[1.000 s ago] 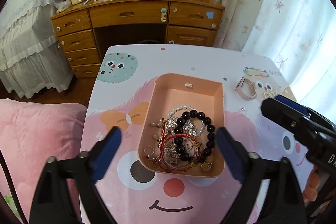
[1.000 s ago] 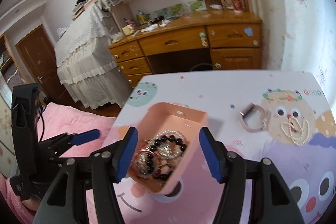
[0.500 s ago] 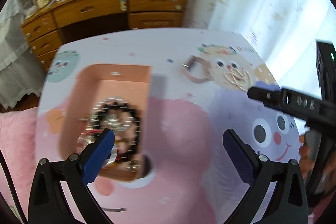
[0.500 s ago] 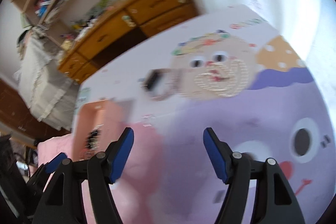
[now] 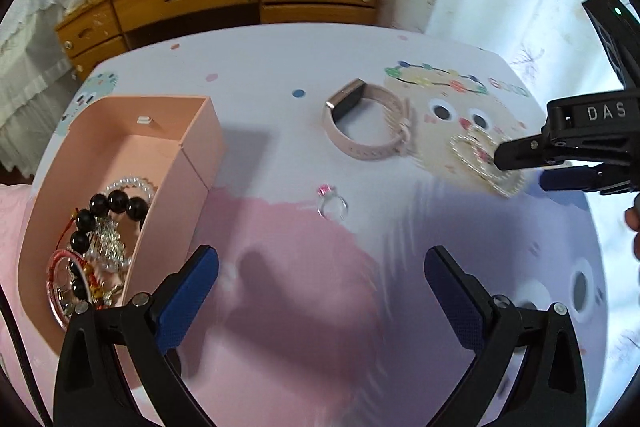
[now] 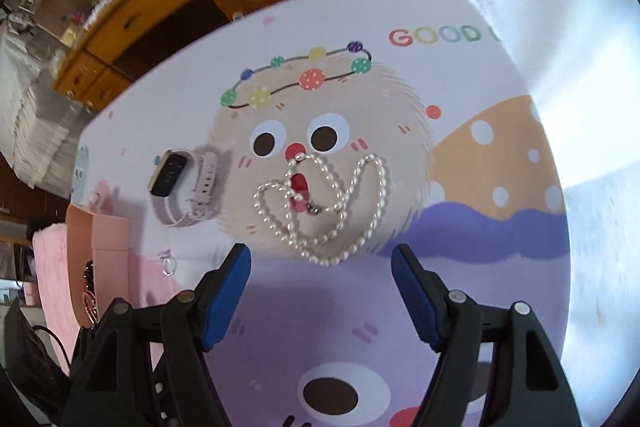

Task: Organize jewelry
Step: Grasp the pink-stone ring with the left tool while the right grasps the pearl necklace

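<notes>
Pink watch (image 5: pixel 370 125) and ring (image 5: pixel 332 205) lie between box (image 5: pixel 200 147) and pearls (image 6: pixel 324 203)

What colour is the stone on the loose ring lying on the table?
Pink, on a silver-coloured ring; it shows best in the left wrist view.

Ahead of the right gripper (image 6: pixel 321 285) lies the pearl necklace (image 6: pixel 324 205); to its left the smartwatch (image 6: pixel 182 187), ring (image 6: pixel 168 264) and, farthest left, the jewelry box (image 6: pixel 98 231).
</notes>
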